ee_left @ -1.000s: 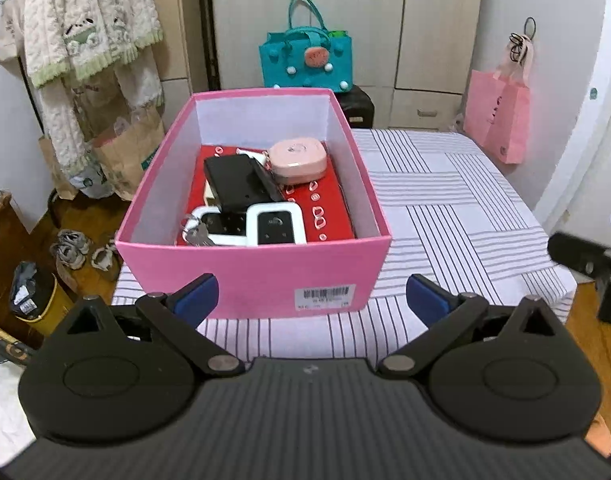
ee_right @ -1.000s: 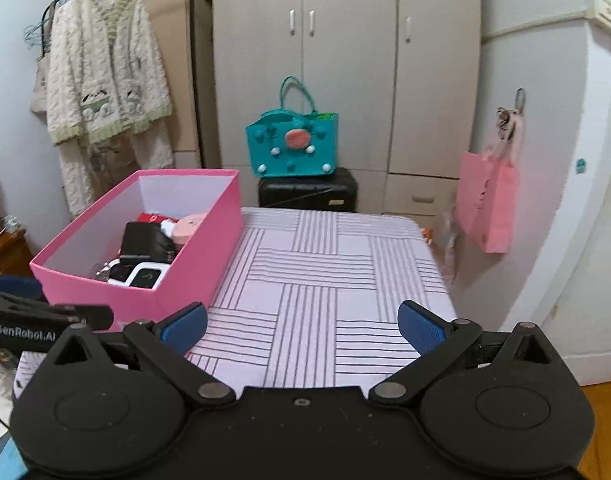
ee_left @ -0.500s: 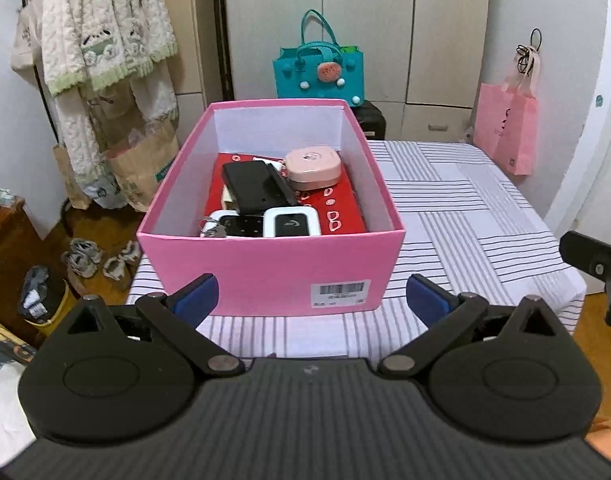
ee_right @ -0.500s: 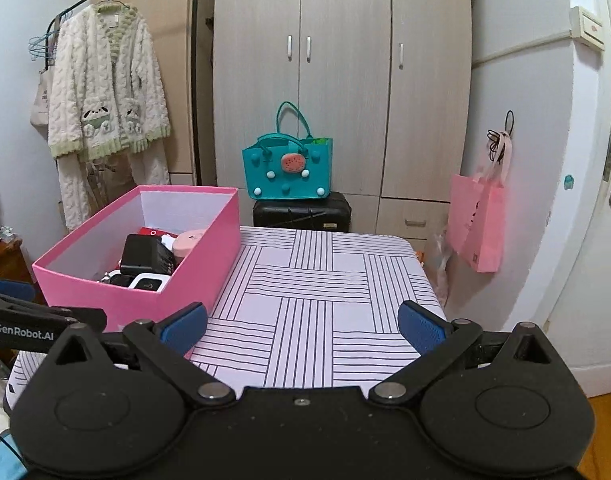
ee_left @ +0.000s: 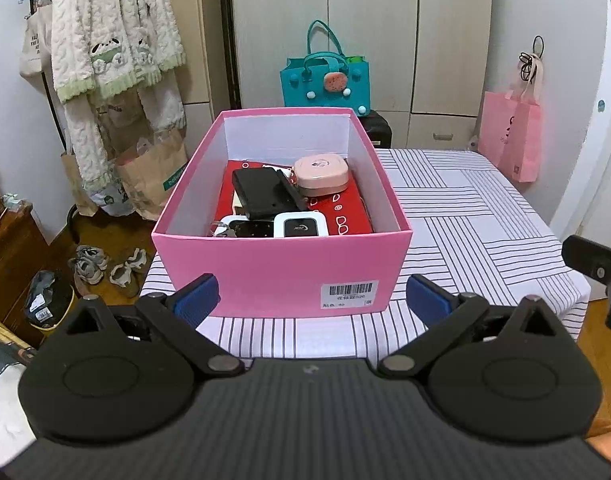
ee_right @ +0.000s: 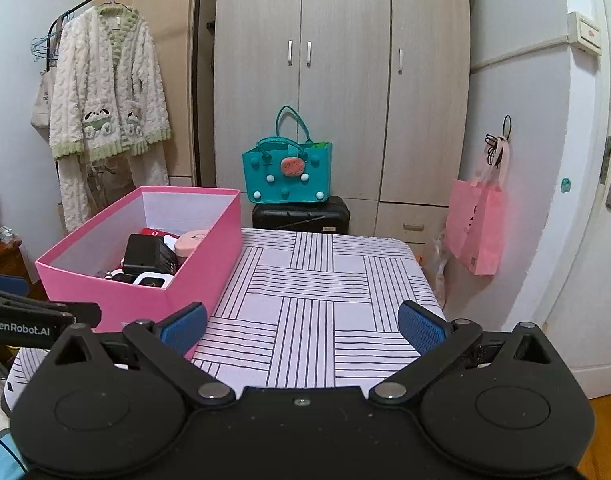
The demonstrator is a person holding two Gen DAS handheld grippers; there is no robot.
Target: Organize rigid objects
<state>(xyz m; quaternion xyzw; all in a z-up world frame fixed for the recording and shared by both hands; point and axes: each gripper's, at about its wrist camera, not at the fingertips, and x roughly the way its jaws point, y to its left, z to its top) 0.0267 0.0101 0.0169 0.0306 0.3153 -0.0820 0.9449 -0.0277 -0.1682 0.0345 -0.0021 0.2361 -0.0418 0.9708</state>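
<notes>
Left tool hangs wide open and empty right in front of the pink box, which sits at the left end of the striped worktop. Inside it, on a red case: a black pack, a pink pod and a white gadget. Right tool is spread wide too, holding nothing, over bare cloth beside the box.

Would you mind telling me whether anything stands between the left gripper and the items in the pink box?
Only the pink box's near wall: the open left gripper faces it low, so the black case inside is reachable from above.
</notes>
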